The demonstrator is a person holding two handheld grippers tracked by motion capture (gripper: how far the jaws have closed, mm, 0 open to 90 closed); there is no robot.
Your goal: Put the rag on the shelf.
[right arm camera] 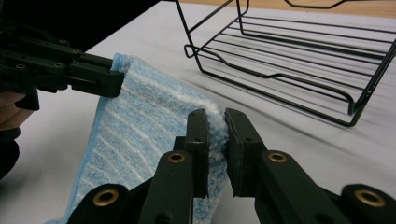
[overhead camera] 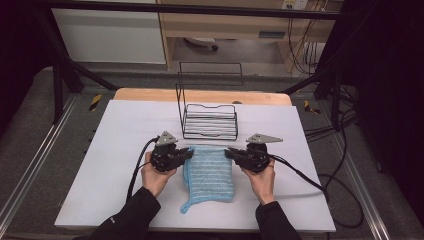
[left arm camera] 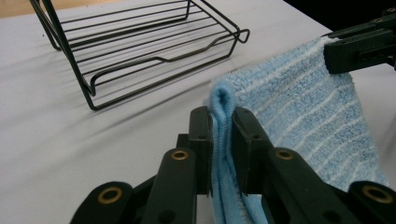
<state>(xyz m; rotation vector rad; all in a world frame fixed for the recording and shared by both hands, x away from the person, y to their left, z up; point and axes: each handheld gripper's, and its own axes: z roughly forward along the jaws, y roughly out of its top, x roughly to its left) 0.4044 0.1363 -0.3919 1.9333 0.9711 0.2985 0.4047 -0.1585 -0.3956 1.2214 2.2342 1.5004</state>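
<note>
Two dark sleeves come in from the bottom of the high view, one for each hand. The left hand [overhead camera: 156, 176] holds the left gripper [overhead camera: 186, 155], and the right hand [overhead camera: 262, 181] holds the right gripper [overhead camera: 231, 154]. Between them is one blue cloth [overhead camera: 210, 175] with pale stripes. Each gripper pinches a far corner of it. The top edge is stretched between the two grippers. The near end lies on the white table [overhead camera: 120, 150], and a small loop sticks out at the near left corner. Just behind the cloth stands one black wire rack [overhead camera: 209, 120] with a tall wire back. Cables [overhead camera: 320, 190] lie on the table's right side and down on the floor. Behind the table is a wooden shelf [overhead camera: 225, 25].

Next, the left gripper view sits very close. Its two black jaws pinch a folded edge of the blue cloth [left arm camera: 299, 107], and the fold pokes up between them. This close grip is too small to see from the high view. The right gripper [left arm camera: 329, 58] shows at the top right, biting the other corner. The wire rack [left arm camera: 140, 51] rests on the table [left arm camera: 46, 140] to the upper left, clear of the cloth.

Last, the right gripper view shows its own two jaws squeezing the fluffy edge of the cloth [right arm camera: 140, 126]. The left gripper [right arm camera: 119, 77] clamps the far corner at the upper left, with a bit of hand behind it. The rack [right arm camera: 289, 60] stands at the upper right, and nothing blocks it.
</note>
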